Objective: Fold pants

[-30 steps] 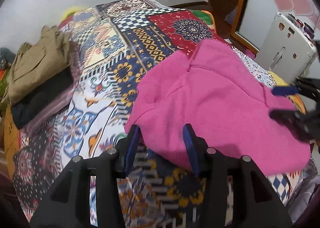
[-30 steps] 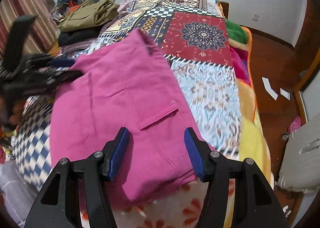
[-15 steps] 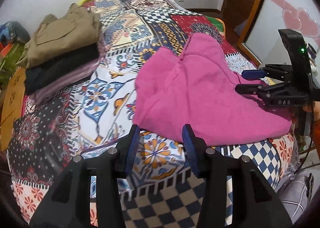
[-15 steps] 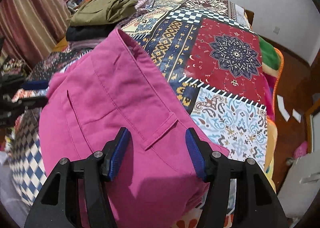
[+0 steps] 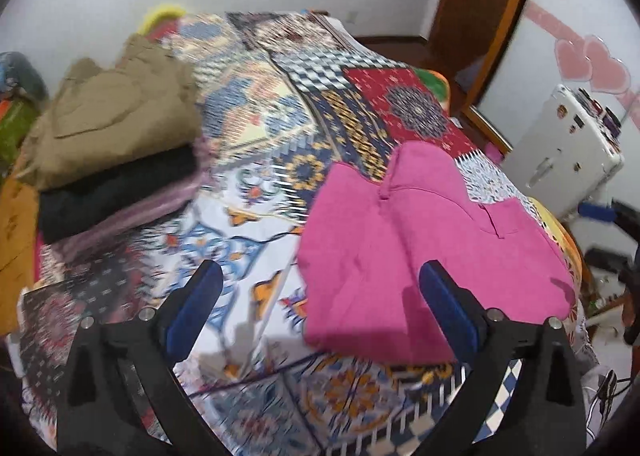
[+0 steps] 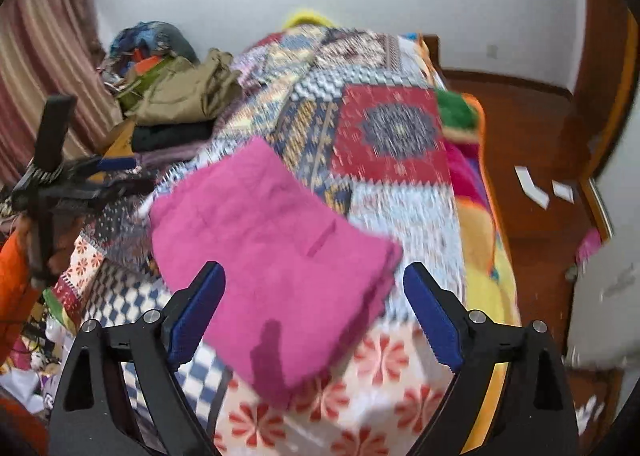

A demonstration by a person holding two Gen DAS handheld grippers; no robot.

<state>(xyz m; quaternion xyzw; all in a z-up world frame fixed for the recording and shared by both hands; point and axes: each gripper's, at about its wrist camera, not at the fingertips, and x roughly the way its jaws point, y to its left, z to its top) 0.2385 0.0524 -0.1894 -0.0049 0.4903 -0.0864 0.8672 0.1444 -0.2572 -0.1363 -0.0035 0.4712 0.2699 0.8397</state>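
Folded pink pants (image 5: 432, 252) (image 6: 276, 252) lie on the patchwork bedspread (image 5: 256, 144) near the bed's front edge. My left gripper (image 5: 320, 304) hovers above the bed at the pants' left edge, its jaws opening wide, nothing between the pads. My right gripper (image 6: 314, 304) hangs above the pants' near end, jaws also opening, the cloth lying below them untouched. The right gripper (image 5: 612, 232) shows at the far right of the left wrist view. In the right wrist view the left gripper (image 6: 108, 176) appears at the left, held by a hand in an orange sleeve (image 6: 16, 268).
A stack of folded clothes, khaki (image 5: 108, 128) on black (image 5: 116, 188), sits at the bed's far left. A white suitcase (image 5: 568, 148) stands right of the bed by a wooden door frame (image 5: 492, 36). Striped curtains (image 6: 36, 68) hang left; paper scraps (image 6: 532, 184) lie on the wood floor.
Both grippers have opened wide and pulled up and back from the pants. The pants now lie flat on the bed, farther from both cameras.
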